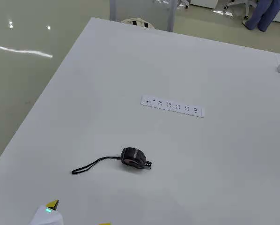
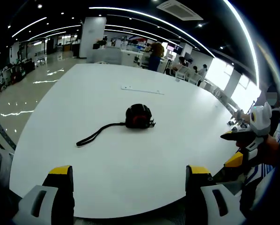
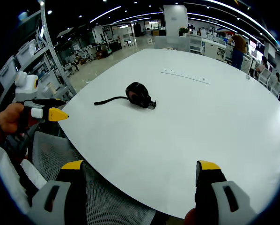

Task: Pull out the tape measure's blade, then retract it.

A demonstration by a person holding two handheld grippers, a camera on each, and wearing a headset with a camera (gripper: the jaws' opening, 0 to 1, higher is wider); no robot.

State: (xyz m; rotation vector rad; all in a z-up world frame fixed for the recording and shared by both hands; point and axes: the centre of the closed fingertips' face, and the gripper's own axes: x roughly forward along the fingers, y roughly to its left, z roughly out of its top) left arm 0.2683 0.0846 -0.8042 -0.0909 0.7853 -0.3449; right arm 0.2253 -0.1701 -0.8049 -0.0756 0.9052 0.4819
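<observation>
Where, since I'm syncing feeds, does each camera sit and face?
Head view: headset, looking down at the tape measure on the table; a yellow fingertip at bottom.
Left gripper view: off the table's edge, facing the tape measure; left gripper open, right gripper at right.
Right gripper view: likewise; right gripper open, left gripper at left.
Shared: tape measure.

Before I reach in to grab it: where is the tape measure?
In the head view the tape measure lies on the white table, on the near side of the power strip, its strap trailing left.
</observation>
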